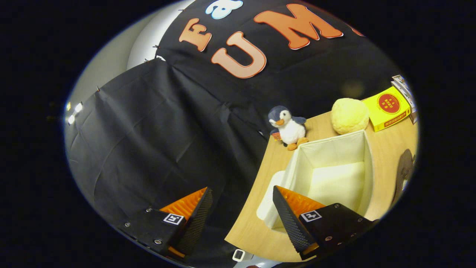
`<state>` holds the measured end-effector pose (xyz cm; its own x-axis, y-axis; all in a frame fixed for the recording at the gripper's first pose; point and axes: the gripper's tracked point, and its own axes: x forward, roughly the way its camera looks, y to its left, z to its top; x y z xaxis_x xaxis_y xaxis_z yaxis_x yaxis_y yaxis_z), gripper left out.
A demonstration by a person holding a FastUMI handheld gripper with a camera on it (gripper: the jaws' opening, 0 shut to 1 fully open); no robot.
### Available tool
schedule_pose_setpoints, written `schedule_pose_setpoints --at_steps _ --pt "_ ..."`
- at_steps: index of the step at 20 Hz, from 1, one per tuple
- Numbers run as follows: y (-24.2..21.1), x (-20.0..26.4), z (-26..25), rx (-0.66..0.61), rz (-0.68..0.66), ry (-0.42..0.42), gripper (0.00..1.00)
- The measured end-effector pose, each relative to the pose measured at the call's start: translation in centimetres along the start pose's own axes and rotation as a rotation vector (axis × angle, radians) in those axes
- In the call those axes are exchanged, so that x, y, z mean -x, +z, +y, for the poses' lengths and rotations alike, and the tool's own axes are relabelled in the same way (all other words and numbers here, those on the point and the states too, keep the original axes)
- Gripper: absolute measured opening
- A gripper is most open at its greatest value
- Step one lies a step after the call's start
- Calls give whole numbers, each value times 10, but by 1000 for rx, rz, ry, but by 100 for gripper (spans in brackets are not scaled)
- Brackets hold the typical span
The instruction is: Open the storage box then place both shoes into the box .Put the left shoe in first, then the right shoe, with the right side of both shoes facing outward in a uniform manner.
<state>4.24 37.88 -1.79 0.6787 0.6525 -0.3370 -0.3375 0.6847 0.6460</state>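
Fingers (241,203) spread wide, gripping nothing; open white storage box (366,163) on the tabletop (271,163) just ahead of one finger; plush penguin (288,126) beyond it.

the gripper (241,208) is hanging with fingers spread apart, empty, at lower centre; the open storage box (366,175) is sitting lower right.

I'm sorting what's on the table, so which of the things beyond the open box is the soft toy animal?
The penguin, standing at the table's edge by the box's far corner. The yellow ball beside it is featureless; the yellow carton is flat-sided.
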Motion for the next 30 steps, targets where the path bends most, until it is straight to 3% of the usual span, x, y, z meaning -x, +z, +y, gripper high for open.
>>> schedule_pose_setpoints --at_steps 8,18,26,30 --pt "15 67 -136 71 -63 -290 98" --pt "1 162 -303 121 -94 -625 98" --pt "-35 187 -379 165 -79 -761 96" --pt "-48 179 -404 156 -46 -784 86"
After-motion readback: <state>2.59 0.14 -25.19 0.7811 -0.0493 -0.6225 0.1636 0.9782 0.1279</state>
